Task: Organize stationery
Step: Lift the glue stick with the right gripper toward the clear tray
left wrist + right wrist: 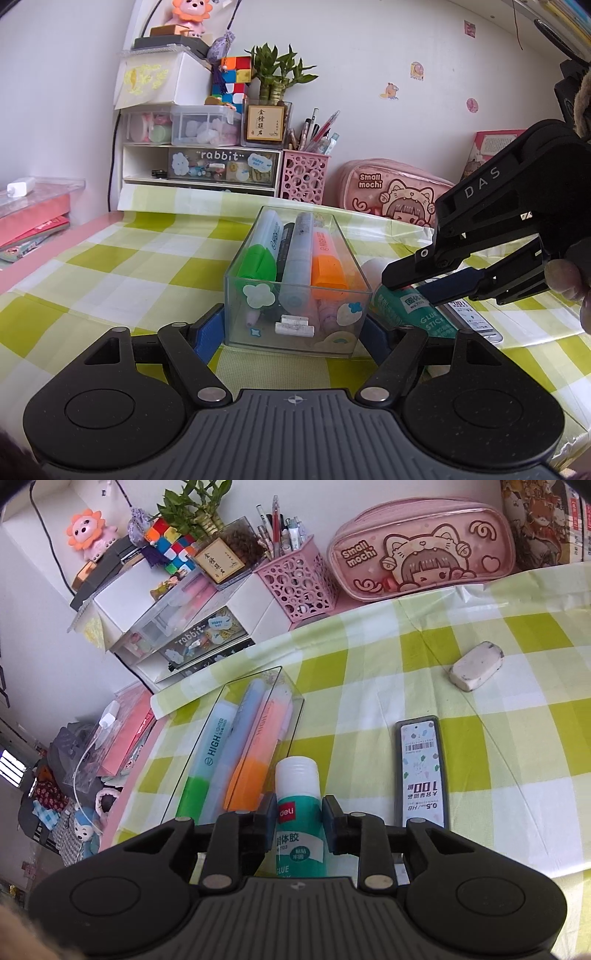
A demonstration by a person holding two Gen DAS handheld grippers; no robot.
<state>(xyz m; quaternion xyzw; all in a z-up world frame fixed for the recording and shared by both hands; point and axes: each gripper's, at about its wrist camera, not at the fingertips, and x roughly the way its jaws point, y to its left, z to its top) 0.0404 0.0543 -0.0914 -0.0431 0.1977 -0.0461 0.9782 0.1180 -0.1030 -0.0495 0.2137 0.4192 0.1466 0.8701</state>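
My left gripper (291, 332) is shut on a clear plastic box (236, 325), one blue pad on each side of its near end. The box stands on the green checked cloth and holds a green highlighter (258, 262), a grey-blue one (299, 258), an orange one (327, 266) and small items. Just right of the box (290, 716) lies a teal glue stick (297, 775) with a white cap. My right gripper (299, 808) is shut on the glue stick's body. From the left wrist view the right gripper (406, 288) reaches in over the glue stick (402, 306).
A black pencil-lead case (421, 771) lies right of the glue stick, and a worn white eraser (476, 666) farther back. Along the wall stand a pink pencil pouch (424, 550), a pink pen holder (299, 583) and white drawer units (199, 166). The table edge runs at left.
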